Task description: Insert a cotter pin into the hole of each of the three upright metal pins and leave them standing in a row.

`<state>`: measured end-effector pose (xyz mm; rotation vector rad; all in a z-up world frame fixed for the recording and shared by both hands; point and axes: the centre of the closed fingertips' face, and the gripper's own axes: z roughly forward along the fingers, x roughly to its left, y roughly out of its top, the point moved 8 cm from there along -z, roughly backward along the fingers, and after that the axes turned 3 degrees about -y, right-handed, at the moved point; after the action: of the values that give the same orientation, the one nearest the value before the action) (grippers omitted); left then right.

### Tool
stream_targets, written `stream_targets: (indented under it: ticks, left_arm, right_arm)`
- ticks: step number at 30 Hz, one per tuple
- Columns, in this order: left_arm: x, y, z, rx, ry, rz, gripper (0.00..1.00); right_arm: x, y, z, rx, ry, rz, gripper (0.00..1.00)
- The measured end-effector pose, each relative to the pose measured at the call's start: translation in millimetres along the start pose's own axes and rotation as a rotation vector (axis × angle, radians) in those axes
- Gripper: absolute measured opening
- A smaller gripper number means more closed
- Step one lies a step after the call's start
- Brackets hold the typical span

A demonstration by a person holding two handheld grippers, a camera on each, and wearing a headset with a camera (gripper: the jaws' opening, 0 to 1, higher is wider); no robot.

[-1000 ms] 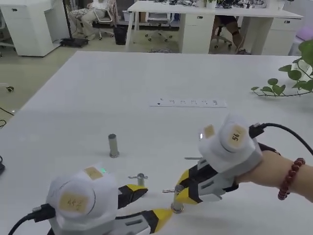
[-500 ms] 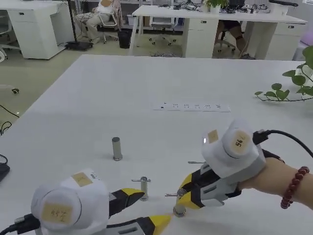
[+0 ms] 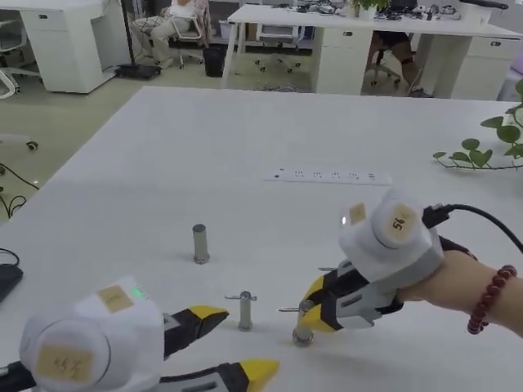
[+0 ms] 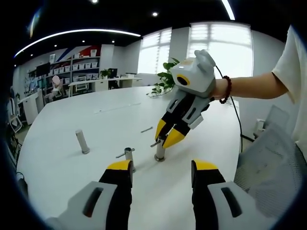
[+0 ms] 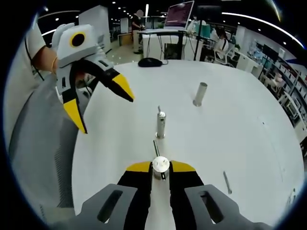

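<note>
Three metal pins stand on the white table. The far bare pin (image 3: 200, 243) (image 4: 82, 142) (image 5: 200, 94) has nothing in its hole. The middle pin (image 3: 245, 310) (image 4: 129, 155) (image 5: 160, 123) carries a cotter pin across its top. My right gripper (image 3: 315, 314) (image 4: 167, 136) (image 5: 160, 166) is shut on a cotter pin (image 3: 288, 309) that pokes through the top of the nearest pin (image 3: 303, 331) (image 4: 159, 152). My left gripper (image 3: 241, 343) (image 4: 161, 166) (image 5: 104, 110) is open and holds nothing, a little short of the middle and nearest pins.
A loose cotter pin (image 3: 328, 269) (image 4: 147, 129) (image 5: 227, 182) lies on the table behind the right gripper. Farther back is a white power strip (image 3: 325, 175). Plant leaves (image 3: 482, 151) reach in at the right edge. Desks and chairs stand beyond the table.
My left gripper has drawn back to the lower left, away from the nearest pin, still open. The right gripper stays on the cotter pin at that pin. The head camera has shifted slightly.
</note>
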<state>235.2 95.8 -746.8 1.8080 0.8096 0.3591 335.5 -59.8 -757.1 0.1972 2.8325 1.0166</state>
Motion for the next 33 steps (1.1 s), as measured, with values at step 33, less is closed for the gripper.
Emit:
stream_targets:
  ticks: [33]
  left_arm:
    - [8.3, -7.3, -7.3, -0.006, 0.041, -0.035, 0.58]
  right_arm:
    - [-12.2, -2.0, 7.5, 0.003, -0.016, 0.02, 0.15]
